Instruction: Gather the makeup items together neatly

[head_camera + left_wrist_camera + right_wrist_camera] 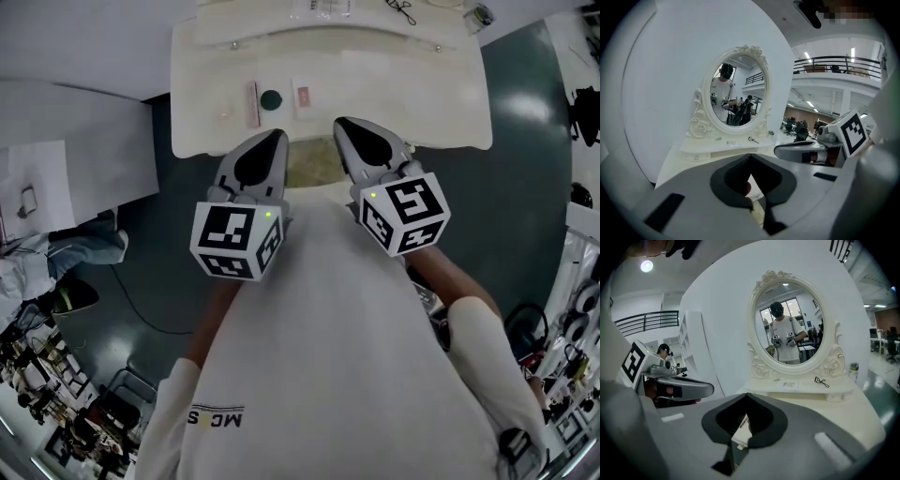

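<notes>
Likely best next move: open one set of jaws, lower it squarely over a single item and grip lightly, so nothing skids. The left gripper (278,136) and right gripper (343,123) each have their fingers pressed together, empty, side by side over the table's (441,103) near edge. Beyond them lie a pink stick (253,103), green pot (271,98) and pink case (302,97), close together. A curler (401,9) rests on the shelf (253,23).

Smooth, faintly glossy table (422,94) (mirror (790,322): polished glass)
</notes>
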A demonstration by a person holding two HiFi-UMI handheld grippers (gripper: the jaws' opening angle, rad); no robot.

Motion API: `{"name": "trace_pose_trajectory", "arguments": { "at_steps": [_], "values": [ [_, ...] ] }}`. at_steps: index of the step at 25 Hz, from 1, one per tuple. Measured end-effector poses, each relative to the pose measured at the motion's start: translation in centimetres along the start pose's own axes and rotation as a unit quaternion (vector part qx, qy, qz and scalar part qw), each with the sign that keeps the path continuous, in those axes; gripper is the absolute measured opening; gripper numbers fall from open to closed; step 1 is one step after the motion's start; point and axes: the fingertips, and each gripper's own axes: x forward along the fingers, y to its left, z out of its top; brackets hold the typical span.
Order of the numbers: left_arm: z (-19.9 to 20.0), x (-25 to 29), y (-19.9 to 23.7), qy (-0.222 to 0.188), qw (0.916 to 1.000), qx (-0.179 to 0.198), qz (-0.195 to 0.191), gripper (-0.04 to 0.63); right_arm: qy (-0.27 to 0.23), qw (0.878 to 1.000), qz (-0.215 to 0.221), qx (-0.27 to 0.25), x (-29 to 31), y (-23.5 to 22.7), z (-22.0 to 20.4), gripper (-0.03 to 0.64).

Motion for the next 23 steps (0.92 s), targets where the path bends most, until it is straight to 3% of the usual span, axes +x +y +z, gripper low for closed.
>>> {"name": "trace_pose_trajectory", "arguments": {
  "at_steps": [8,23],
  "values": [
    [0.1,1.6,-0.5,0.009,0.9999,-0.008,-0.007,0.0,0.01,1.0,0.003,-0.006,0.0,-1.0,-0.3,0.002],
    [-0.3,4.4,-0.9,0.043,0.9988,-0.008,-0.021,0.0,0.026,0.999,-0.001,0.03,1.0,-3.4,-0.7,0.002]
  ]
}}
